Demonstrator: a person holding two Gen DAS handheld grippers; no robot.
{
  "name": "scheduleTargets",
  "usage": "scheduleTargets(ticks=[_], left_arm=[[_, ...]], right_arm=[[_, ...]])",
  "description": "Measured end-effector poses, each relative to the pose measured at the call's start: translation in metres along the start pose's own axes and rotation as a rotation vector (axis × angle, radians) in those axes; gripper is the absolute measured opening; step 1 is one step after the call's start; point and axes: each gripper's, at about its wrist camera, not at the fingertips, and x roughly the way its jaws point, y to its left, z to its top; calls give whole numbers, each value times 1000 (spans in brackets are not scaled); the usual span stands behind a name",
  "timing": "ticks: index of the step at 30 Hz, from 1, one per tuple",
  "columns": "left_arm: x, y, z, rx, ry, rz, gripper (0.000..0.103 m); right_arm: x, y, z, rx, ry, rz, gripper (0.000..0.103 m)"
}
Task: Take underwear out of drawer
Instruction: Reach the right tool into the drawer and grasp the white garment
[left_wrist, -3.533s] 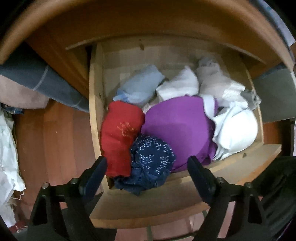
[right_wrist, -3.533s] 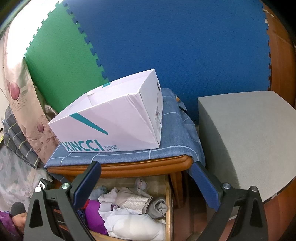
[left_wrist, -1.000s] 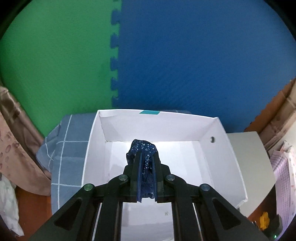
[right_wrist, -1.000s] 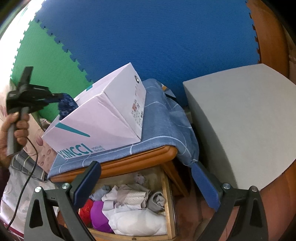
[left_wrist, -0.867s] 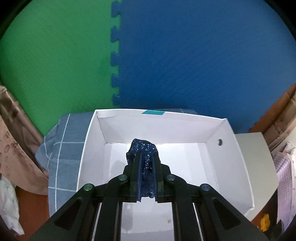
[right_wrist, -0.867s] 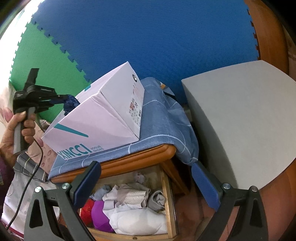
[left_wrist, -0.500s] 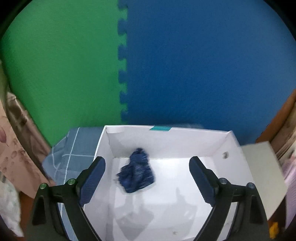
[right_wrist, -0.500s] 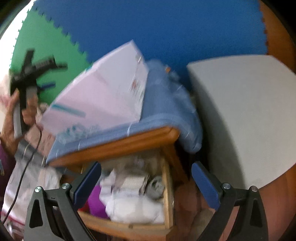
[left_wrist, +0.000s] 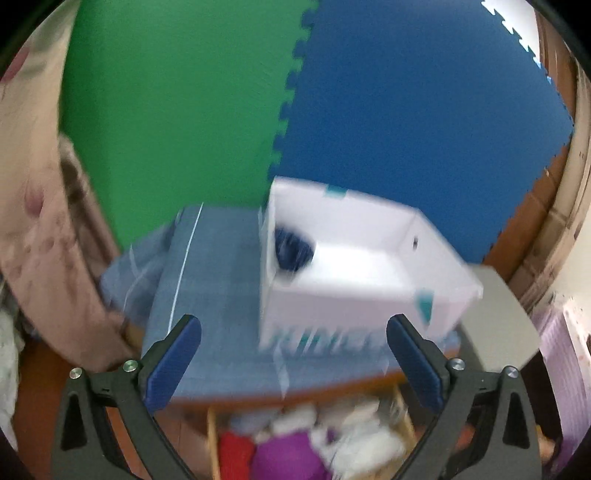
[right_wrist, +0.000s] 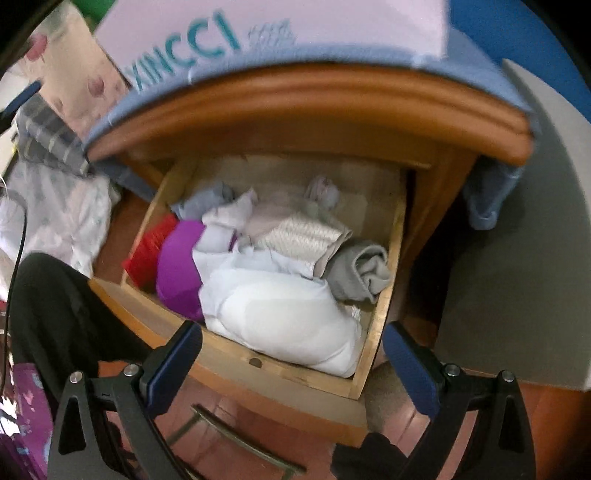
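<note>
Navy underwear already sits in the white box's back-left corner. Drawer remains full: white bundle front-right. Left gripper and right gripper both wide, empty.

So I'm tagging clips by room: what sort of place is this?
Probably a bedroom: a wooden nightstand with an open drawer full of folded underwear, and bedding beside it.
</note>
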Motion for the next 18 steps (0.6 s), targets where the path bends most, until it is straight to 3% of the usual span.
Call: scheduleTargets(ticks=[4, 6, 8, 13, 15, 16, 18], left_arm=[[-2, 32, -48, -53, 59, -35, 100], [1, 38, -61, -71, 70, -37, 100], [8, 42, -74, -91, 94, -51, 100], [17, 36, -77, -68, 108, -69, 100], [21, 34, -78, -60, 122, -70, 100], [24, 33, -78, -61, 136, -71, 100], [29, 34, -79, -67, 153, -73, 100]], right_arm=[[24, 24, 9, -184, 43, -34, 100], [42, 32, 11, -241, 90, -95, 100], [59, 37, 11, -283, 140, -89, 100], [89, 45, 11, -353, 197, -132, 100], [96, 39, 14, -305, 224, -93, 100], [99, 36, 14, -274, 243, -74, 96], [97, 33, 12, -236, 270, -3, 59]])
